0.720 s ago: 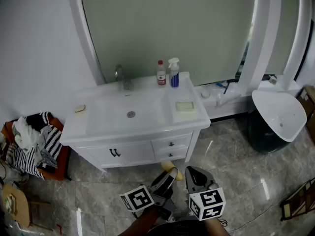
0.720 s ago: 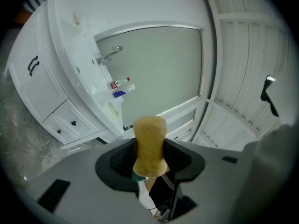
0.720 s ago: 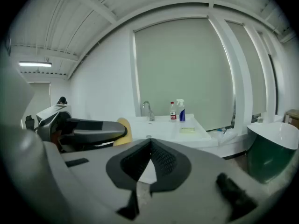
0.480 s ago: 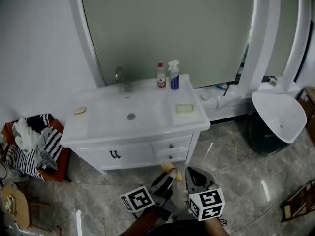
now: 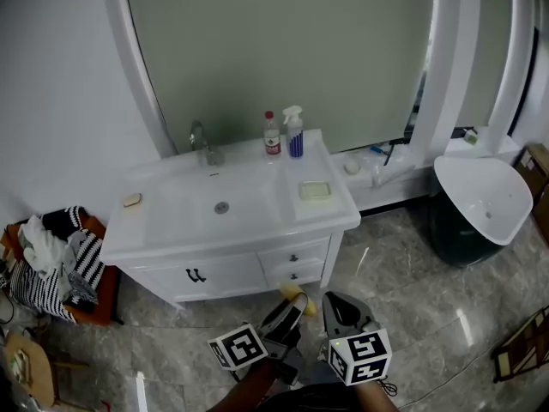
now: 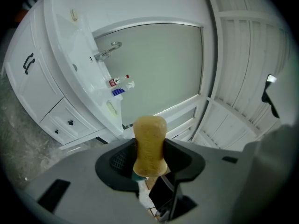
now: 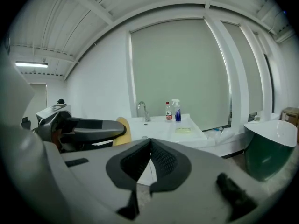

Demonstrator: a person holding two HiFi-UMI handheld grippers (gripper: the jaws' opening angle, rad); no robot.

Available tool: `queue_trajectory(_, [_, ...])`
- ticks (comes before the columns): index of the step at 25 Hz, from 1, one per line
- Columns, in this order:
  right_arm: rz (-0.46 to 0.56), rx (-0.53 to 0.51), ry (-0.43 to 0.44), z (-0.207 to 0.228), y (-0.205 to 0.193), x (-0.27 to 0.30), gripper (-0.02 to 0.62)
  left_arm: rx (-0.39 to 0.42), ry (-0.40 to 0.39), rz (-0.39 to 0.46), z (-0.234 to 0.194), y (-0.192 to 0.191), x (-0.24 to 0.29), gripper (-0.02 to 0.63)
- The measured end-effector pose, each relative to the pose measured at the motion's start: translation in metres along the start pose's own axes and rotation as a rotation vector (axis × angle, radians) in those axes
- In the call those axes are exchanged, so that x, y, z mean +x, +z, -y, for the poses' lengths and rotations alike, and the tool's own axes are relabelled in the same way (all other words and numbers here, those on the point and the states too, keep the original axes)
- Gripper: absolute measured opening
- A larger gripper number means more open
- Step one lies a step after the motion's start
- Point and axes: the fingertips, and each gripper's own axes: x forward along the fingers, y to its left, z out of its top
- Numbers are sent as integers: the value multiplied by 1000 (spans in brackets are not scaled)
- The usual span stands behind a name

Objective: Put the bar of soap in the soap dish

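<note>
Head view: your two grippers sit at the bottom edge, well short of the vanity (image 5: 223, 269), with bare tiled floor (image 5: 412, 299) between you and it. The dish (image 5: 315, 190) lies on the vanity's right wing, near the front edge. It is apart from the two bottles (image 5: 283, 136) at the back, and the basin (image 5: 221, 206) is to its left. A clothes heap (image 5: 51, 260) flanks the vanity on the left and a white tub (image 5: 485, 200) on the right. Your left gripper (image 5: 292, 307) and right gripper (image 5: 336, 307) lie side by side, both aimed toward the vanity. Left gripper view: the jaws clamp the soap (image 6: 149, 141) by its lower half, and the bar projects past the tips. The vanity appears tilted, well ahead. Right gripper view: the jaws are pressed together with nothing between them. The left gripper shows at the left with the soap's edge behind it, and the dish lies ahead across open floor.
</note>
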Motion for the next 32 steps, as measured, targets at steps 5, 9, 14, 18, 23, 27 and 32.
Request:
queue_trajectory(5, [1, 11, 15, 8, 2, 16, 11, -2, 16, -1, -8, 5, 11, 184])
queue_trajectory(9, [-1, 21, 33, 17, 3, 31, 11, 1, 28, 5, -15, 12, 25, 184])
queue_trajectory(14, [-3, 29, 48, 30, 12, 52, 11, 3, 45, 7, -22, 25, 44, 184])
queue_trajectory(18, [-5, 30, 66, 41, 18, 68, 11, 3, 55, 19, -28, 35, 60, 184])
queue_trajectory(23, [-6, 34, 94, 58, 27, 87, 11, -6, 72, 34, -32, 44, 82, 184])
queue_trajectory(27, [-8, 45, 119, 72, 32, 102, 11, -8, 84, 46, -35, 51, 101, 184])
queue_trajectory(32, [-8, 59, 145, 89, 36, 112, 11, -9, 96, 62, -38, 54, 120, 184])
